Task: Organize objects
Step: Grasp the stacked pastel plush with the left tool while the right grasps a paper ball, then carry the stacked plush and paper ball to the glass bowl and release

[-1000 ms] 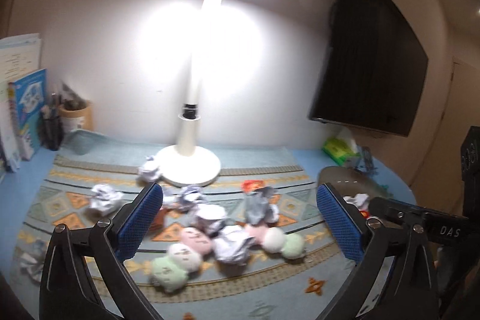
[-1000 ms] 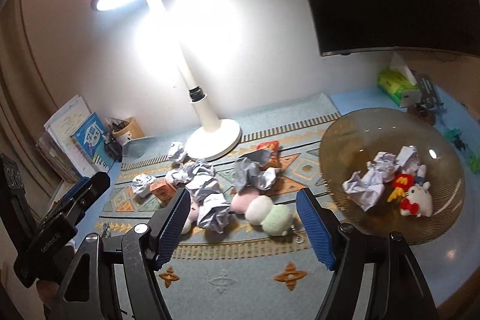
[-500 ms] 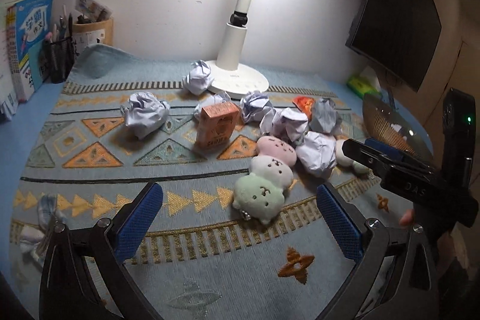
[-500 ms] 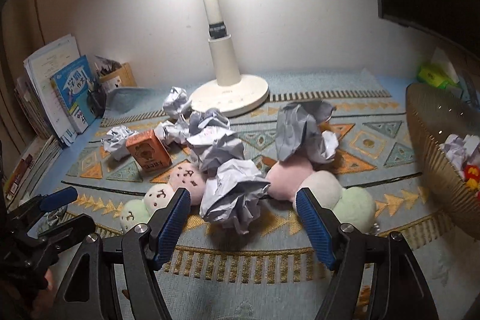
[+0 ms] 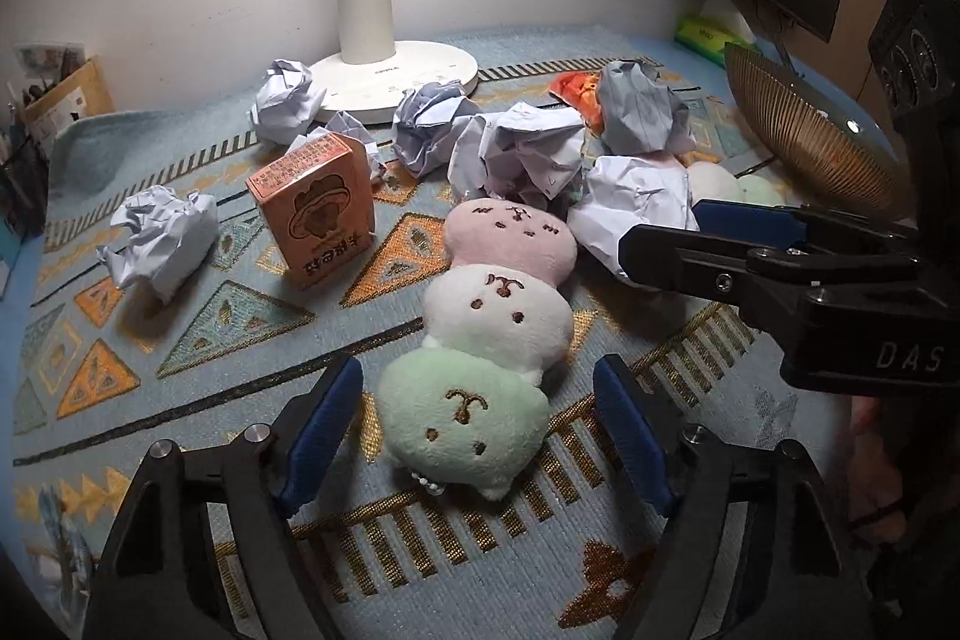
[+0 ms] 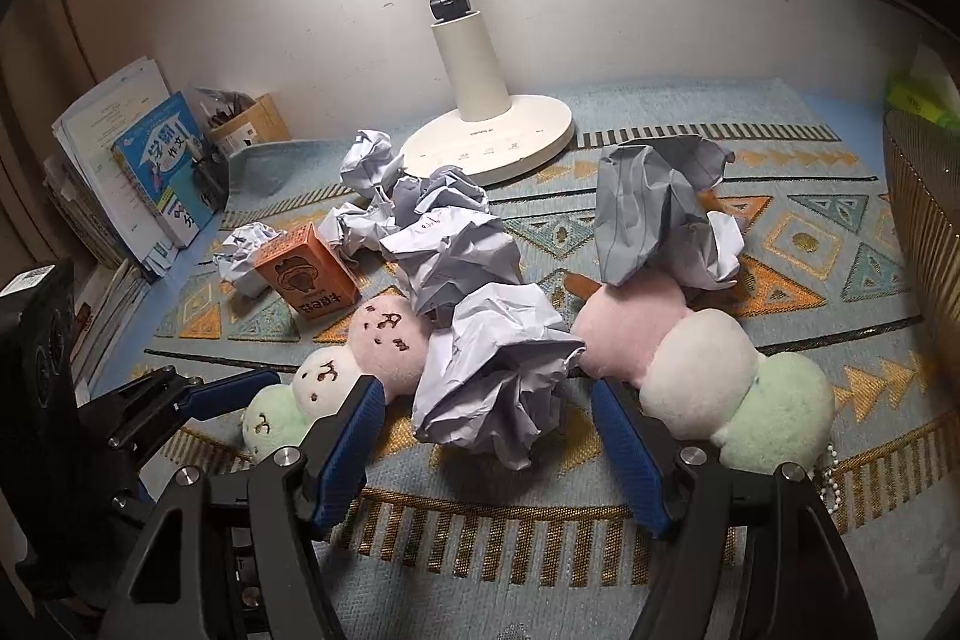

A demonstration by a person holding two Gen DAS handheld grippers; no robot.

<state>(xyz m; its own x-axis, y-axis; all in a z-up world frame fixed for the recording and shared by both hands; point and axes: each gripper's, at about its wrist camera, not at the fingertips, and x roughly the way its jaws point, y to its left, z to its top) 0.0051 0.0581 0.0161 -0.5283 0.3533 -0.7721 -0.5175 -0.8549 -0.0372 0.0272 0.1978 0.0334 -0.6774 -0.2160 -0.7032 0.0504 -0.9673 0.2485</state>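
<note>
A three-ball plush [image 5: 480, 340], pink, white and green, lies on the patterned mat. Its green end sits between the blue pads of my left gripper [image 5: 477, 430]. The jaws are closing and neither pad touches the plush. In the right wrist view a crumpled paper ball [image 6: 498, 376] lies between the pads of my right gripper [image 6: 486, 436]. These jaws are closing slightly, with a small gap on each side. A second plush [image 6: 690, 364] lies just right of that ball. From the left wrist view the right gripper [image 5: 720, 232] hangs over the paper ball [image 5: 630, 202].
Several more paper balls [image 5: 516, 148] and an orange carton [image 5: 318, 208] crowd the mat in front of the lamp base [image 5: 396, 76]. A brown bowl [image 5: 810, 130] stands at the right. Books [image 6: 150, 160] and a pen holder [image 5: 66, 100] line the left wall.
Both grippers have come down close to the mat. The left jaws have narrowed around the plush's green end. The right gripper has settled over the paper ball.
</note>
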